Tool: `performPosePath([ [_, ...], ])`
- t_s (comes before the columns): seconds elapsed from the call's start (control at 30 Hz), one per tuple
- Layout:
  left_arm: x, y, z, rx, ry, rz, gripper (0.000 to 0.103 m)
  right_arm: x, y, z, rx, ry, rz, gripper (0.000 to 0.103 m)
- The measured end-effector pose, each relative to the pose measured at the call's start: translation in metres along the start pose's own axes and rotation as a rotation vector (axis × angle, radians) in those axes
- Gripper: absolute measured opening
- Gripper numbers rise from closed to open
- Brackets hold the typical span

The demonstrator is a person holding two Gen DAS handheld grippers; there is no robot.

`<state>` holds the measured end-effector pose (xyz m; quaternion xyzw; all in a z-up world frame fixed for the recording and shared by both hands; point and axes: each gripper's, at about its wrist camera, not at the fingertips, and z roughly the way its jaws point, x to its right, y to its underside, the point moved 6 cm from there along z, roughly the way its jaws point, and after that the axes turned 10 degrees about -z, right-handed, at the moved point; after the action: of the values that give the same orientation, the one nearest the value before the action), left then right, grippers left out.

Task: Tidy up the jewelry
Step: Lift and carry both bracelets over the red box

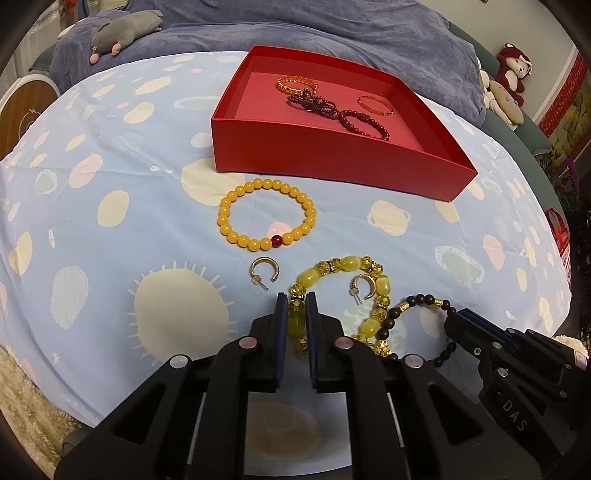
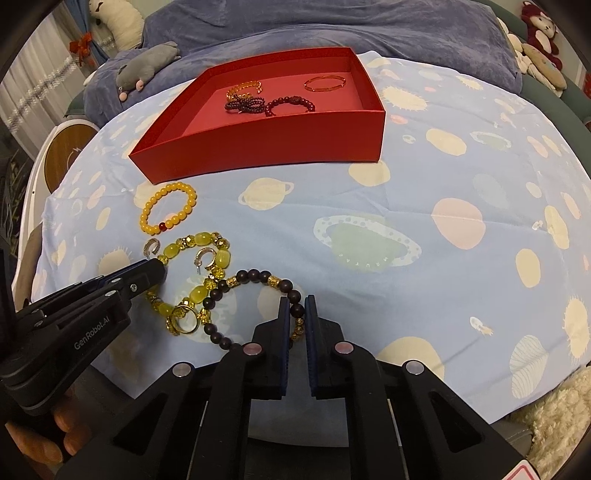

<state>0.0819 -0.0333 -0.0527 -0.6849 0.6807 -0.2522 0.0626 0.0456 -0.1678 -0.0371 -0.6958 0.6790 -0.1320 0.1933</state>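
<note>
1. Left gripper (image 1: 296, 295) pinched onto the chunky yellow-green glass-bead bracelet (image 1: 345, 264), low on the planet-print blue cloth (image 1: 110, 155).
2. Right gripper (image 2: 296, 300) clamped on the dark wooden-bead bracelet with gold spacers (image 2: 255, 275), just right of the chunky one.
3. Round yellow-bead bracelet with one red bead (image 1: 266, 214) flat on the cloth, near the open red cardboard box (image 1: 332, 155).
4. Inside the box: orange, dark red bracelets.

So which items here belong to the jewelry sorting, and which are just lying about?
Job:
- red cardboard box
- yellow round-bead bracelet
- chunky yellow-green bracelet, in left gripper
- dark wooden-bead bracelet, in right gripper
- two hoop earrings
- gold ring

Lying about:
- grey plush toy
- red plush bear
</note>
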Motion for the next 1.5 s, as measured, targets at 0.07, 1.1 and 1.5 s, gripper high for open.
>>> performPosePath([
  [0.07,0.002,-0.001,-0.004,-0.001,0.011,-0.004,0.009,-0.001,-0.002,-0.006,0.012,-0.007,0.003,0.009],
  [1.1,0.071,-0.123,-0.091,0.154,0.176,0.062,0.01,0.009,-0.124,-0.077,0.243,-0.043,-0.015,0.009],
  [1.5,0.085,-0.184,-0.057,0.177,0.171,0.079,0.01,0.002,-0.187,-0.038,0.239,-0.095,-0.001,0.009],
])
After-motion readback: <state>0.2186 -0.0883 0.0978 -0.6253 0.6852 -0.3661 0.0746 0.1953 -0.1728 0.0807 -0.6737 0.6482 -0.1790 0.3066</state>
